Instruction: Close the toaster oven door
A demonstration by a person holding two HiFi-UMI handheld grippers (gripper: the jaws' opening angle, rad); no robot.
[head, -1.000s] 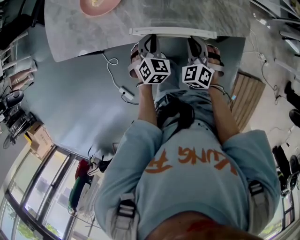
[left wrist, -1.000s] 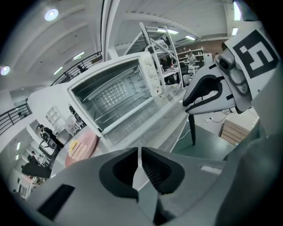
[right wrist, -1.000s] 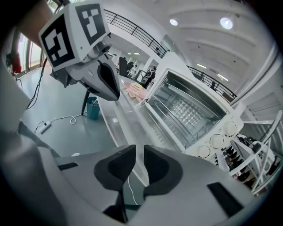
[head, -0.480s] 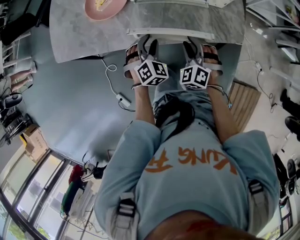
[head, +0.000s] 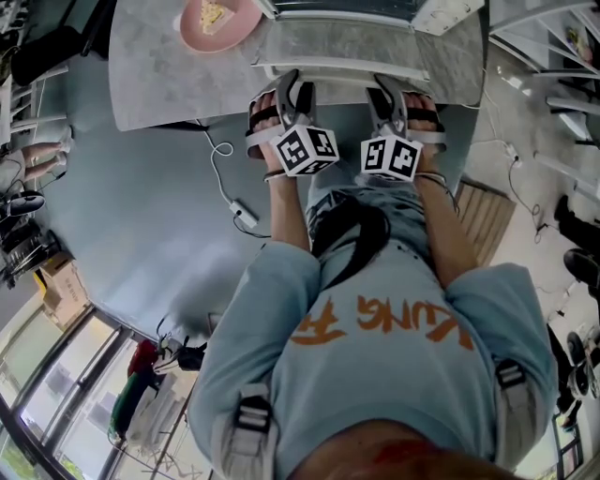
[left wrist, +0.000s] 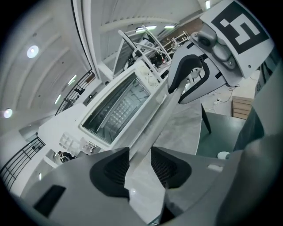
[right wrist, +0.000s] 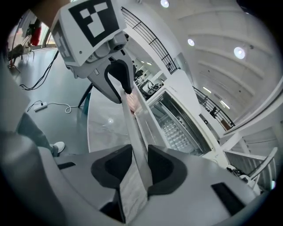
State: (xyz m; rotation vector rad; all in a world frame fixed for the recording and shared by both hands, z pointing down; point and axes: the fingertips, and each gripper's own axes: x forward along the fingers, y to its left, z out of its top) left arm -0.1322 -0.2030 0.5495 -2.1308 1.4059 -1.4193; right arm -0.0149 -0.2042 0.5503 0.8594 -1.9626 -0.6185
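More of the pink plate [head: 220,19] shows now. The left gripper [head: 292,86] is opening and the right gripper [head: 387,90] is closing, with the handle [head: 342,66] loose between both. The oven door [head: 347,42] lies open and still needs lifting.

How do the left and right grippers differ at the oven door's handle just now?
The left gripper's fingers are opening, while the right gripper's are closing. The left gripper sits on the handle's end nearer the plate; the right gripper sits on the other end. Both have the handle between their fingers.
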